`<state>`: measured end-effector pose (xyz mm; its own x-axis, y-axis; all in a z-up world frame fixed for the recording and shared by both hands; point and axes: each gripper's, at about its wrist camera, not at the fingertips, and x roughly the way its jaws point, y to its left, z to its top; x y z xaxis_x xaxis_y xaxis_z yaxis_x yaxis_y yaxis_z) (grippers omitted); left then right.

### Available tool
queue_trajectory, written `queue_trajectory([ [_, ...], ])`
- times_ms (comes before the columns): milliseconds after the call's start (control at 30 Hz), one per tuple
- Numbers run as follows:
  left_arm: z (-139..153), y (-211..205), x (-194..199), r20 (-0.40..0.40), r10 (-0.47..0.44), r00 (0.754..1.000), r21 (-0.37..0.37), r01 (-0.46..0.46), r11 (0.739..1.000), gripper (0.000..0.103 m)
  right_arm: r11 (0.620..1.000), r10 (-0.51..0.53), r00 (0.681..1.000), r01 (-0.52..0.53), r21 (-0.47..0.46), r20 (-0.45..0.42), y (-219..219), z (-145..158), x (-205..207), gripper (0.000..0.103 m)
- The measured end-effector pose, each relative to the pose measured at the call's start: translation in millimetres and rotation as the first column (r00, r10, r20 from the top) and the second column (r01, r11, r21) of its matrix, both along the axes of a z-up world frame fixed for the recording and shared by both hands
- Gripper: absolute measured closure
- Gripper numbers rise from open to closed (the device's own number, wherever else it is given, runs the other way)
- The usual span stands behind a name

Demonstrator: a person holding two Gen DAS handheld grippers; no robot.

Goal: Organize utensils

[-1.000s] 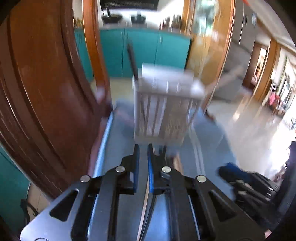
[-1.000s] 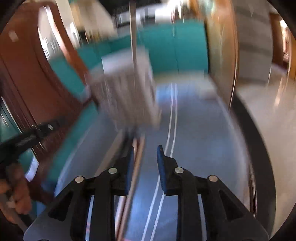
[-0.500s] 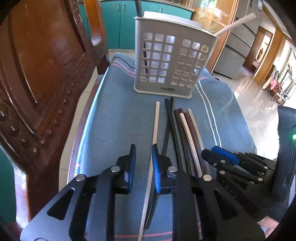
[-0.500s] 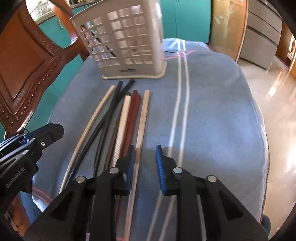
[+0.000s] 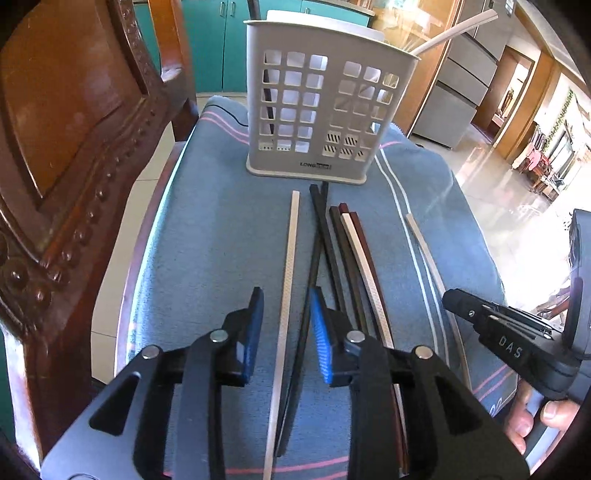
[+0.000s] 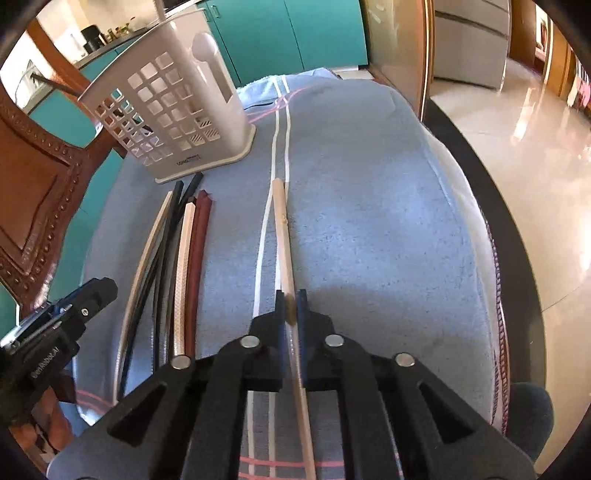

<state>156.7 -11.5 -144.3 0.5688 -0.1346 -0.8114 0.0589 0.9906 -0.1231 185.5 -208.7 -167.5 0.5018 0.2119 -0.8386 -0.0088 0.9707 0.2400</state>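
Observation:
A grey slotted utensil holder (image 5: 325, 110) (image 6: 173, 107) stands at the far end of a blue cloth (image 5: 221, 229). Several chopsticks lie in front of it. A white chopstick (image 5: 291, 240) runs between the blue pads of my left gripper (image 5: 286, 325), whose jaws are opening and do not touch it. A black chopstick (image 5: 318, 229) lies by the right pad. My right gripper (image 6: 290, 306) is closing on a pale wooden chopstick (image 6: 282, 221), its pads against the stick. That stick (image 5: 424, 243) lies apart, right of the bundle.
A carved wooden chair (image 5: 74, 129) stands along the cloth's left side. A black stick and a white stick (image 5: 458, 29) stand in the holder. Dark red and white chopsticks (image 6: 192, 251) lie bundled. A person's fingers (image 5: 535, 417) hold the right gripper (image 5: 480, 314). Tiled floor lies to the right.
Both grippers came down toward the cloth. The left jaws widened around the white chopstick. The right jaws narrowed onto the wooden chopstick, which now lies apart from the bundle.

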Motion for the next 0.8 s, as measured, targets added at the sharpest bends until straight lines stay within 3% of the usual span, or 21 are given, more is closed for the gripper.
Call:
queue_trajectory([
  [100,-1,-1,0,-0.003,-0.005,1.000,0.006,0.005,1.000,0.073,0.999,0.025,0.999,-0.024,-0.048,0.022,8,-2,3,0.080],
  [167,-3,-2,2,-0.006,-0.007,1.000,0.010,0.007,1.000,0.070,0.997,0.050,0.998,-0.047,-0.063,0.032,14,-1,4,0.067],
  [300,-6,-5,4,-0.014,-0.011,1.000,0.017,0.011,1.000,0.070,0.989,0.085,0.995,-0.078,-0.123,0.052,25,-2,2,0.063],
  [333,-7,-6,5,-0.016,-0.012,1.000,0.019,0.013,1.000,0.070,0.987,0.090,0.994,-0.081,-0.139,0.059,27,-3,1,0.064],
  [400,-7,-7,5,-0.018,-0.015,1.000,0.023,0.015,1.000,0.070,0.985,0.087,0.994,-0.076,-0.153,0.067,27,-3,1,0.079],
  [433,-8,-8,6,-0.018,-0.016,1.000,0.025,0.016,1.000,0.069,0.985,0.082,0.994,-0.071,-0.157,0.069,25,-3,0,0.092],
  [467,-8,-8,6,-0.018,-0.015,1.000,0.026,0.016,1.000,0.069,0.987,0.080,0.995,-0.070,-0.143,0.066,22,-3,0,0.097],
  [800,-8,-11,10,-0.018,-0.016,1.000,0.034,0.017,0.999,0.067,1.000,0.021,0.998,-0.021,0.002,0.067,-9,7,-13,0.097],
])
